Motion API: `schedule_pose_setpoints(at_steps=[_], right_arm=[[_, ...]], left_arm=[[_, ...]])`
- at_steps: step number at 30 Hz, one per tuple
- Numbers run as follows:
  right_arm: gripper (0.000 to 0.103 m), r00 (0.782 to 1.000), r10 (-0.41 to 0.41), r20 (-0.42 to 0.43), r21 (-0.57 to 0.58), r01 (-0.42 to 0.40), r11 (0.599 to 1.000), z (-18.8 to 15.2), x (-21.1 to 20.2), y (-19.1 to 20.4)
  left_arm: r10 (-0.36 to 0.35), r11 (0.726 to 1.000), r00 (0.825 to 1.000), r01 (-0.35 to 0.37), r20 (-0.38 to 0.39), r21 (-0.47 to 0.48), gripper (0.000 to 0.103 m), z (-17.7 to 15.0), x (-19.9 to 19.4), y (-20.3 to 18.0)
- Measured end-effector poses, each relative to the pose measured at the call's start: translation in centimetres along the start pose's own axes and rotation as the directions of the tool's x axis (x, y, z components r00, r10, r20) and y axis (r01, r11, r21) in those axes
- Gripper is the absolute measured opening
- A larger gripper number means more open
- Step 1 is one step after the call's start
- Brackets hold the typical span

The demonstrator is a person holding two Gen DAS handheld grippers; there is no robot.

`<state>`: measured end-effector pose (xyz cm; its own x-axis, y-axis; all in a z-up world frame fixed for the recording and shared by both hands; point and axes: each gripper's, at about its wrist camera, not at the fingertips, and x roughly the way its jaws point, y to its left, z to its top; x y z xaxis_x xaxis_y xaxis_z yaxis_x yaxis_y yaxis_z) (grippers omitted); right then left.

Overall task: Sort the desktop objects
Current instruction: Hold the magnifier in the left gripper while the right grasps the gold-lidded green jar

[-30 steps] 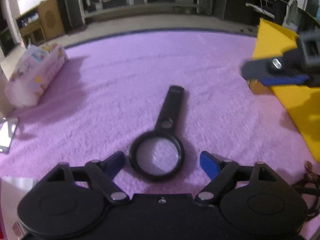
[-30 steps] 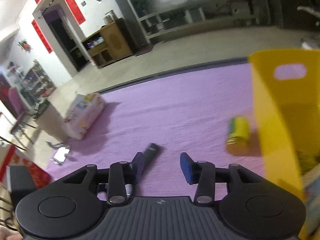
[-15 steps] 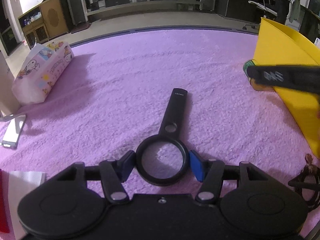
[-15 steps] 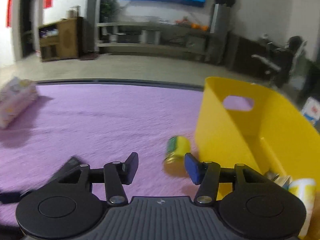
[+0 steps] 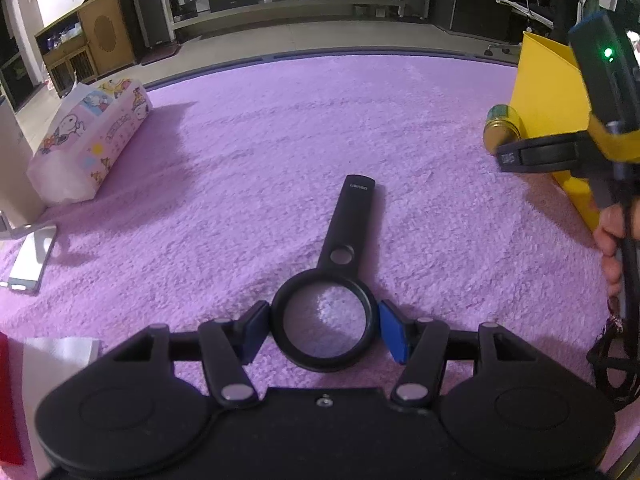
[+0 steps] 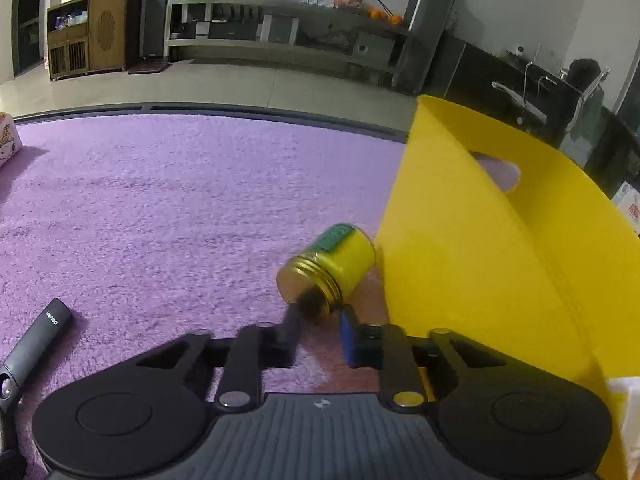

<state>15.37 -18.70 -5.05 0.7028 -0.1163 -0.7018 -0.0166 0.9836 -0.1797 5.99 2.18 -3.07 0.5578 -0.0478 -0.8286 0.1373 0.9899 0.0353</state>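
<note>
A black magnifying glass (image 5: 326, 320) lies on the purple rug (image 5: 280, 140), handle pointing away. My left gripper (image 5: 324, 330) is closed on its round lens ring, one pad touching each side. Its handle tip shows in the right wrist view (image 6: 40, 336). A small yellow jar with a gold lid (image 6: 326, 266) lies on its side beside the yellow bin (image 6: 480, 260); it also shows in the left wrist view (image 5: 502, 128). My right gripper (image 6: 318, 334) is open, with its fingertips just in front of the jar's lid. The right gripper's body shows in the left wrist view (image 5: 600, 92).
A cartoon-printed tissue pack (image 5: 88, 140) lies at the rug's left. A phone stand (image 5: 28, 256) sits at the left edge. The yellow bin holds a white item (image 6: 624, 392). A dark cord (image 5: 616, 352) lies at the right edge.
My left gripper closed from wide open onto the magnifying glass's lens ring. My right gripper swung from the magnifying glass towards the jar and the bin and came close to the jar's lid.
</note>
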Motion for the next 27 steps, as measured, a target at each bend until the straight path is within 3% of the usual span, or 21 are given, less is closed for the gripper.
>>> schedule_pose_setpoints(at_steps=[1,4,6,9,10,11,12,16,21,23,25,27], right_arm=[[0.001,1.000,0.026,-0.012,0.014,-0.025,1.000,0.0,-0.2,-0.3],[0.001,0.992,0.117,-0.053,0.018,-0.116,0.993,-0.4,-1.4,-0.9],[0.001,0.976,0.193,-0.106,0.019,-0.192,0.981,-0.9,-2.4,-1.3],[0.010,0.962,0.253,-0.103,0.075,-0.246,0.966,-1.6,-4.8,-2.4],[0.021,0.963,0.259,-0.077,0.089,-0.252,0.964,-1.7,-5.7,-2.8],[0.036,0.966,0.254,-0.047,0.105,-0.248,0.963,-1.7,-6.4,-3.1],[0.041,0.969,0.246,-0.015,0.117,-0.242,0.963,-1.8,-6.8,-3.3],[0.045,0.975,0.218,0.047,0.154,-0.223,0.963,-1.9,-6.8,-3.4],[0.052,0.980,0.185,0.065,0.301,-0.197,0.933,-0.7,-5.4,-3.2],[0.055,0.988,0.150,0.045,0.404,-0.155,0.901,0.2,-4.4,-3.1],[0.062,0.991,0.136,-0.007,0.527,-0.112,0.842,1.1,-2.6,-2.9],[0.062,0.994,0.104,-0.045,0.603,-0.056,0.795,1.7,-0.9,-2.8]], left_arm=[[0.000,1.000,1.000,0.000,0.000,0.004,0.057,-0.1,-0.1,0.0],[-0.005,1.000,1.000,0.006,-0.003,0.015,0.057,-0.2,-0.2,0.0],[-0.015,1.000,1.000,0.015,-0.008,0.018,0.057,-0.5,-0.4,0.0],[-0.016,1.000,1.000,0.016,-0.009,0.017,0.057,-0.7,-0.6,0.2],[-0.015,1.000,1.000,0.015,-0.009,0.013,0.057,-0.8,-0.6,0.3],[-0.014,1.000,1.000,0.015,-0.010,0.008,0.057,-0.8,-0.6,0.3],[-0.014,1.000,1.000,0.014,-0.010,0.004,0.058,-0.8,-0.6,0.3],[-0.004,1.000,1.000,0.004,-0.006,0.000,0.058,-0.6,-0.5,0.3],[0.003,1.000,1.000,-0.003,-0.003,-0.023,0.058,-0.2,-0.1,0.6],[0.007,1.000,1.000,-0.007,0.000,-0.020,0.058,-0.1,-0.1,0.4],[0.007,1.000,1.000,-0.007,0.001,-0.022,0.058,-0.1,0.0,0.5],[0.004,1.000,1.000,-0.004,0.000,-0.023,0.058,0.0,0.0,0.5]])
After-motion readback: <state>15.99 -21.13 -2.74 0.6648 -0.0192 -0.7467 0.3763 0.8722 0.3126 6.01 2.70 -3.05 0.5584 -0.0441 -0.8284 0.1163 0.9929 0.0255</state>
